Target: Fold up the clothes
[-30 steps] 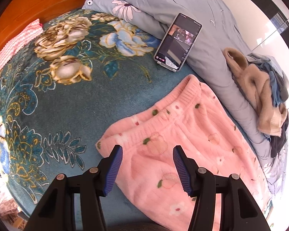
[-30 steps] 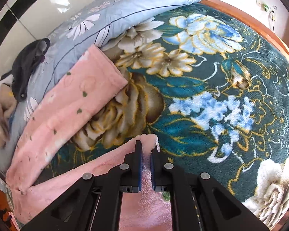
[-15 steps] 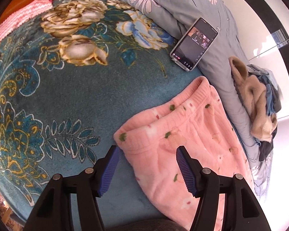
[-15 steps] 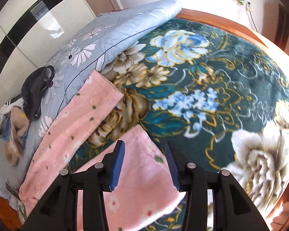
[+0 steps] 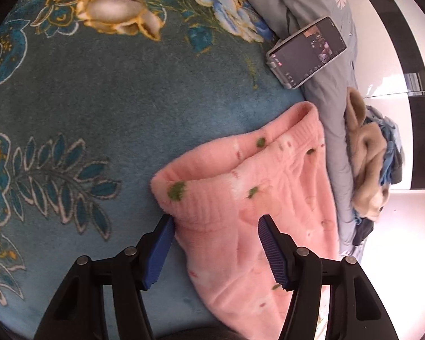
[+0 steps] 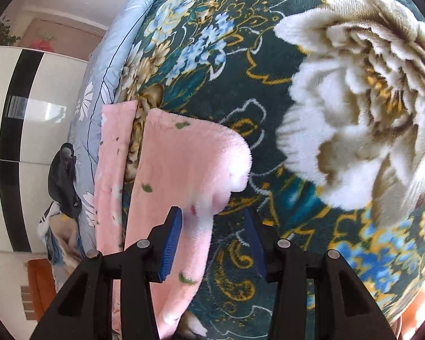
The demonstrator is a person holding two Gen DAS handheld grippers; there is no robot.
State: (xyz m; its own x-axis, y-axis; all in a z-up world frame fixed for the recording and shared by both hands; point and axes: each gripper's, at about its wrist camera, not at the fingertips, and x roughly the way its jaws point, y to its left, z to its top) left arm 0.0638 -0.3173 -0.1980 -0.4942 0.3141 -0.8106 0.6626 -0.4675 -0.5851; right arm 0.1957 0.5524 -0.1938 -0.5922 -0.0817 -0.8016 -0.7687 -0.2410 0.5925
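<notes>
The left gripper (image 5: 215, 243) hangs low over the bed with its blue pads (image 5: 269, 250) spread apart, and the ribbed waistband corner of the pink fleece pants (image 5: 240, 198) lies between them, but the pads do not squeeze it. The left pad sits just beside the waistband edge. The pants lie flat on the teal flowered blanket (image 5: 99, 99), with the waist opening facing up toward the phone (image 5: 306, 51). The phone leans on a little stand, right at the edge of the gray-blue quilt (image 5: 334, 130) with white daisies. A heap of tan and blue clothes (image 5: 371, 164) sits on the quilt farther off. In the right wrist view, the right gripper (image 6: 214, 240) has its jaws apart too, and one fuzzy pink pant leg runs up between them without being pinched. The second leg lies beside it, near the quilt's edge. Past them, big white and blue flowers cover the blanket, and a dark garment (image 6: 63, 181) lies near the white wardrobe (image 6: 36, 107).
</notes>
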